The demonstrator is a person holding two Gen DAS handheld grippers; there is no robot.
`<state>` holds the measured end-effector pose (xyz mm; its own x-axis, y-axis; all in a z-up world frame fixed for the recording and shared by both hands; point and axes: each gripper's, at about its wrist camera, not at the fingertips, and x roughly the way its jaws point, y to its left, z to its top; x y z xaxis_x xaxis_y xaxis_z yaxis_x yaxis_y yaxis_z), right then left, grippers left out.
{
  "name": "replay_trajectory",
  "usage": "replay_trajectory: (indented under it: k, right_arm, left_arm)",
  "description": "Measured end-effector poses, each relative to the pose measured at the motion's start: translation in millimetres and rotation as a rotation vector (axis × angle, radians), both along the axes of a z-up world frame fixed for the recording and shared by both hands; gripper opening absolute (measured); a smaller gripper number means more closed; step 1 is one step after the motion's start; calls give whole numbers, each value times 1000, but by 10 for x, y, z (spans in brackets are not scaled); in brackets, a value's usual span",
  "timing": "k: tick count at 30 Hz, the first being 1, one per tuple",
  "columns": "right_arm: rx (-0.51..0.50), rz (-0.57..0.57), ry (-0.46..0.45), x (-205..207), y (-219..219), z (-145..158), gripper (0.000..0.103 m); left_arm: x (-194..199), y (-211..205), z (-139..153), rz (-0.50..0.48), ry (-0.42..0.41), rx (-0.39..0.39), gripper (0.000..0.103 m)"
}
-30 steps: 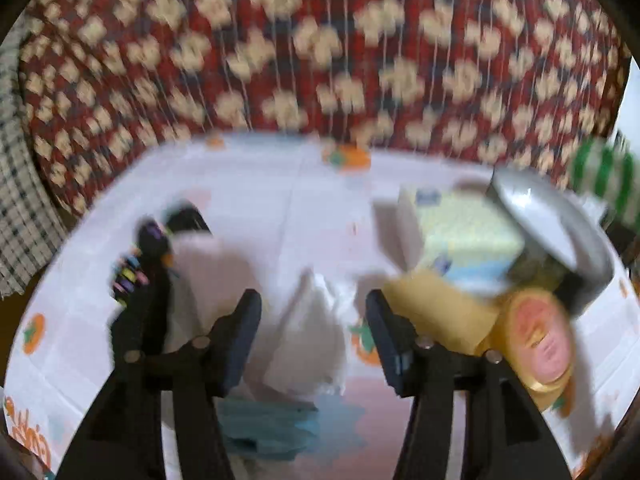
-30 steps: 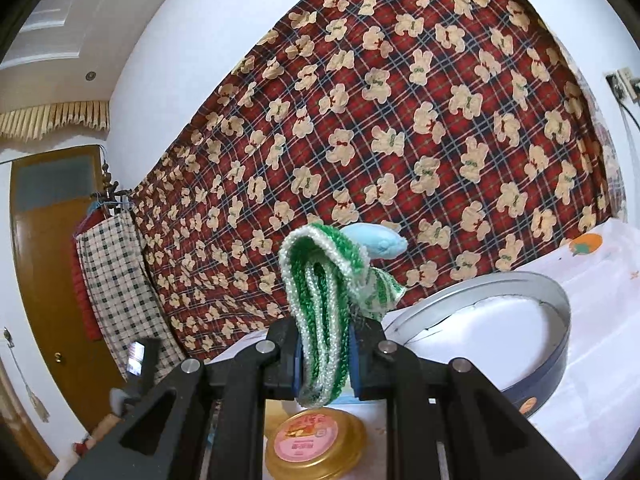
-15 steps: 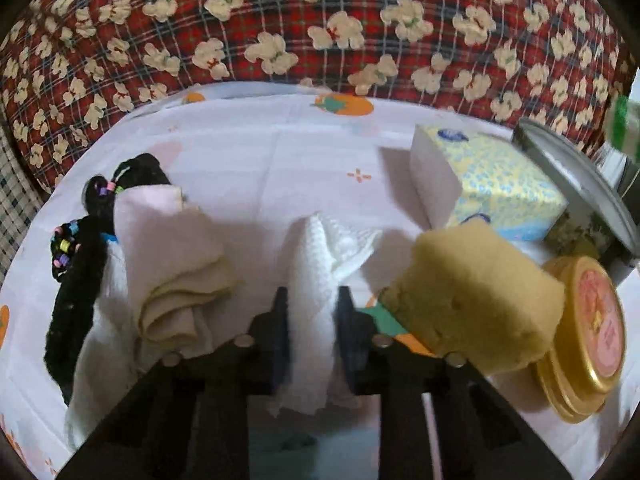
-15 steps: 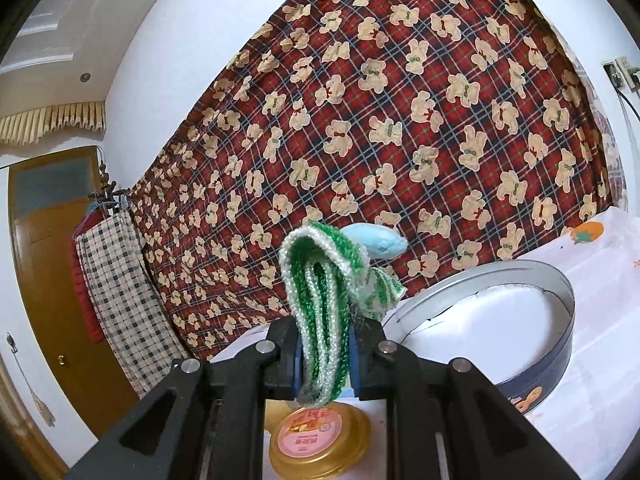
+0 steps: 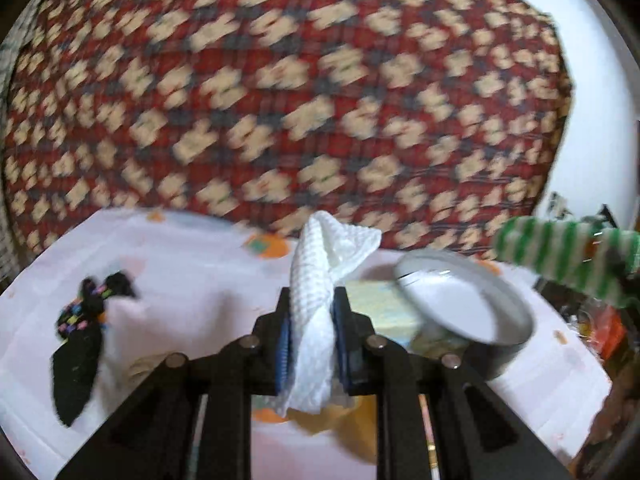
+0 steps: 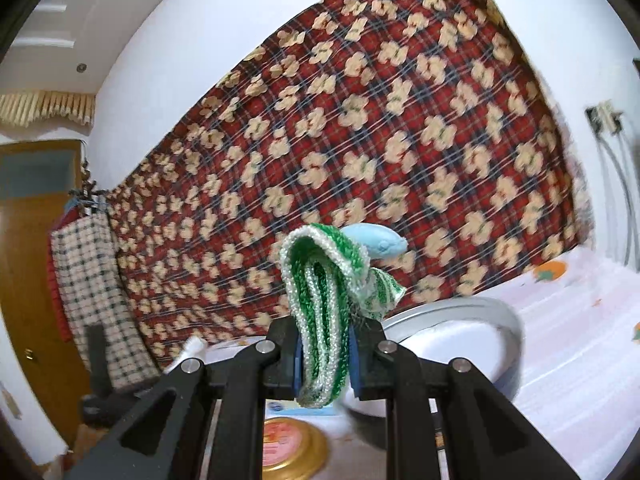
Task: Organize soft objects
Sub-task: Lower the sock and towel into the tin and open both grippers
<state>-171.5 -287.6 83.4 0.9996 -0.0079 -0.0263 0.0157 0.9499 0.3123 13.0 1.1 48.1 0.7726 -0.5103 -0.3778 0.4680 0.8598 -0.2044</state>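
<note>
My left gripper (image 5: pixel 313 334) is shut on a white waffle-textured cloth (image 5: pixel 320 280) and holds it lifted above the table. My right gripper (image 6: pixel 325 354) is shut on a green and white knitted cloth (image 6: pixel 320 304), raised over a round metal tin (image 6: pixel 472 340); a light blue object (image 6: pixel 378 240) shows just behind the knit. The knitted cloth also shows at the right of the left wrist view (image 5: pixel 568 256), above the tin (image 5: pixel 468 312). A black sock with coloured flecks (image 5: pixel 80 344) lies on the table at the left beside a pale folded cloth (image 5: pixel 132 316).
A yellow-patterned tissue box (image 5: pixel 384 304) sits behind the left gripper, next to the tin. A yellow sponge (image 5: pixel 352 428) lies under the left gripper. A gold-lidded jar (image 6: pixel 292 448) stands below the right gripper. A red bear-print blanket (image 5: pixel 280 92) covers the wall behind the white tablecloth (image 5: pixel 192 272).
My left gripper closed on the white cloth and lifted it off the table, tilting upward. My right gripper keeps holding the knitted cloth and has shifted slightly toward the tin.
</note>
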Motion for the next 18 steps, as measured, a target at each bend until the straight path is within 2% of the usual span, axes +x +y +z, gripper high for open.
replay_trajectory:
  k: [6,11,18]
  right_arm:
    - [-87,-119,52,-8,-203,-31,19]
    - [-104,-182,107,85,-411,-136,19]
    - [-168,-248,199,472,-602,-347,19]
  left_arm:
    - [-181,-634,146,-151,-43,-30,17]
    - [-306,-1236,141,-235,-50,-25,17]
    - [-287,-1959,-28,-266,-55,26,17]
